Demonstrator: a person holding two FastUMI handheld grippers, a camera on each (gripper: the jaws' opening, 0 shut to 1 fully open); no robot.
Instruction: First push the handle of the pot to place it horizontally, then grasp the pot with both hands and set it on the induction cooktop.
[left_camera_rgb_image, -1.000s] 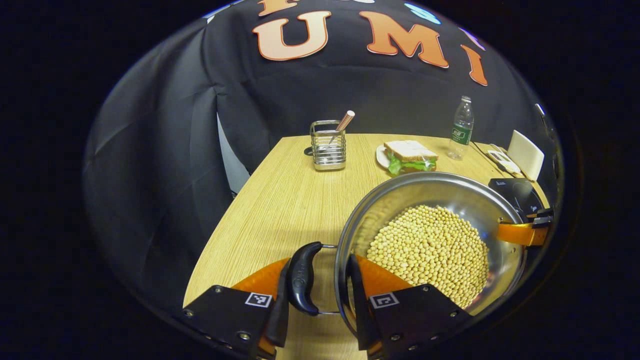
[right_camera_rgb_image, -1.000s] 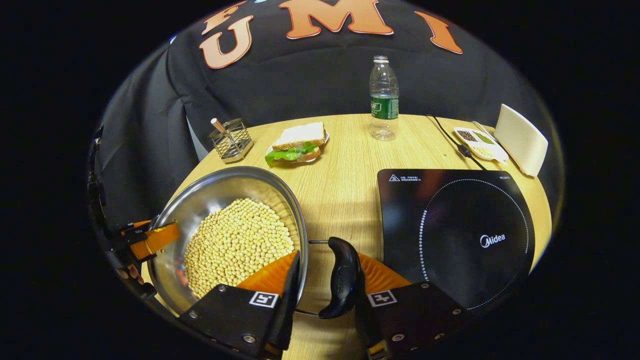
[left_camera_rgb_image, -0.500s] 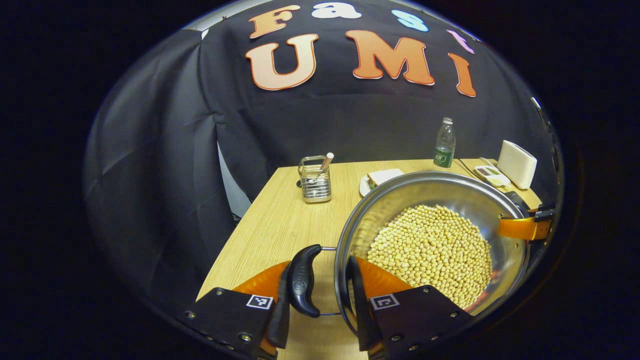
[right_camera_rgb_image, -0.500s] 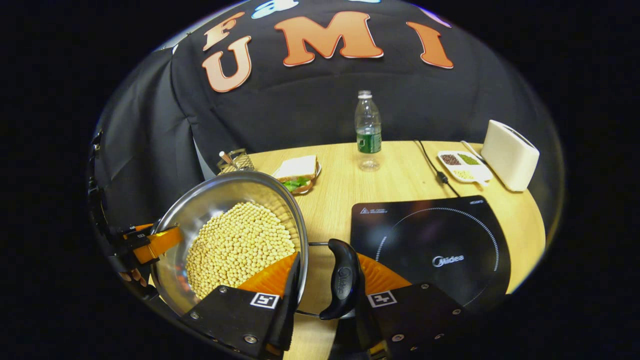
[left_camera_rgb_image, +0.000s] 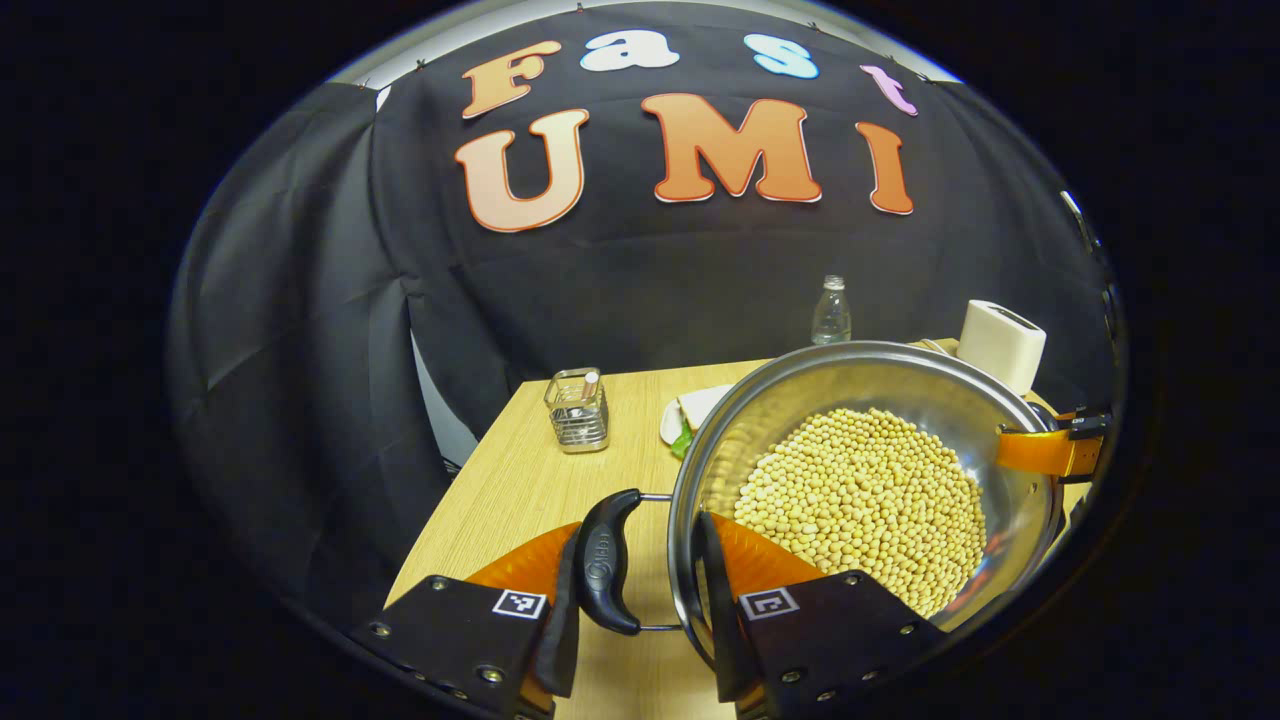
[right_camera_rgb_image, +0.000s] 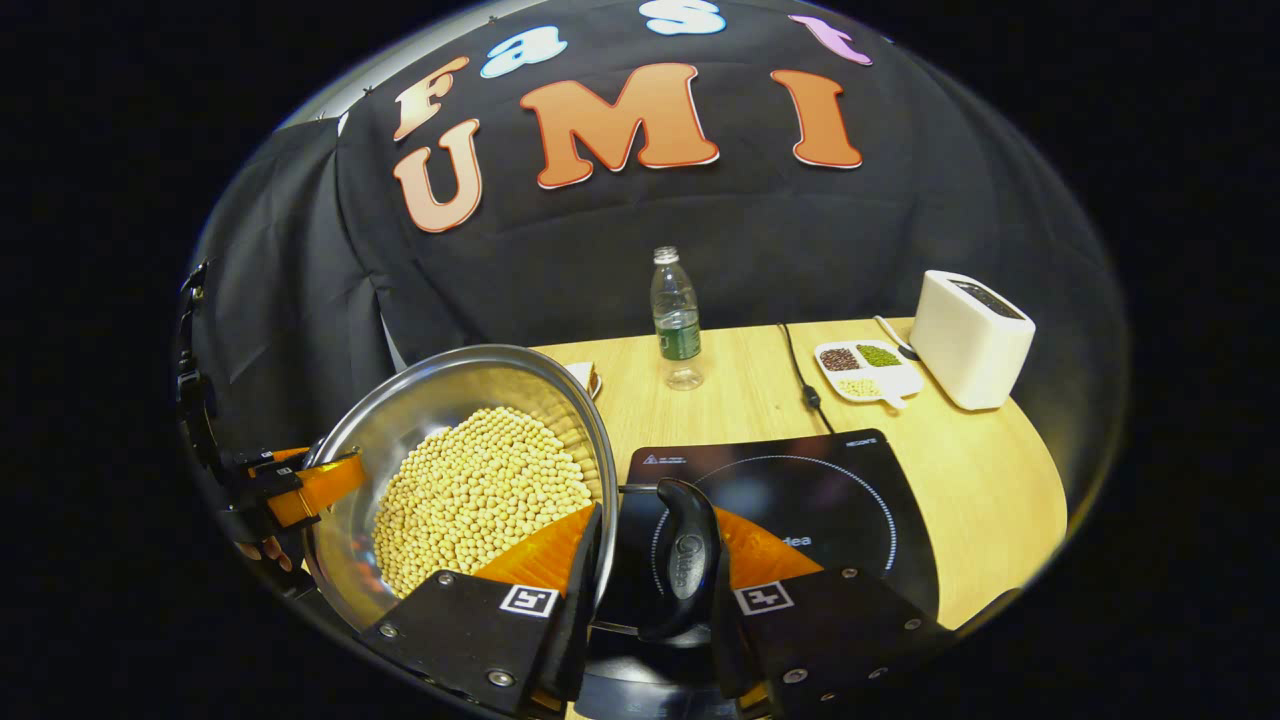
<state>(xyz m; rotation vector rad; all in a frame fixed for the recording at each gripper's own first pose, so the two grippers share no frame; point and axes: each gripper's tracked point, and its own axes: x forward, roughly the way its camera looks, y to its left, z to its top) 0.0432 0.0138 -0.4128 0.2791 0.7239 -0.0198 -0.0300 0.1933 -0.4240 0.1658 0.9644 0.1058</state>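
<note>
the pot (left_camera_rgb_image: 860, 400) hangs in the air over the bench (left_camera_rgb_image: 520, 480), full of pale beans (left_camera_rgb_image: 870, 490) and level between both tools. the left claw (left_camera_rgb_image: 635, 600) is clamped on the pot's near side handle (left_camera_rgb_image: 605, 560), one finger outside the black grip, the other inside the rim. in the right gripper view the right claw (right_camera_rgb_image: 650, 600) is clamped on the opposite handle (right_camera_rgb_image: 688, 560) the same way (that handle sits over the near edge of the induction cooktop (right_camera_rgb_image: 800, 490)). behind stand a water bottle (right_camera_rgb_image: 677, 320), a white toaster (right_camera_rgb_image: 968, 338), a wire holder (left_camera_rgb_image: 578, 410) and a sectioned dish (right_camera_rgb_image: 866, 368).
</note>
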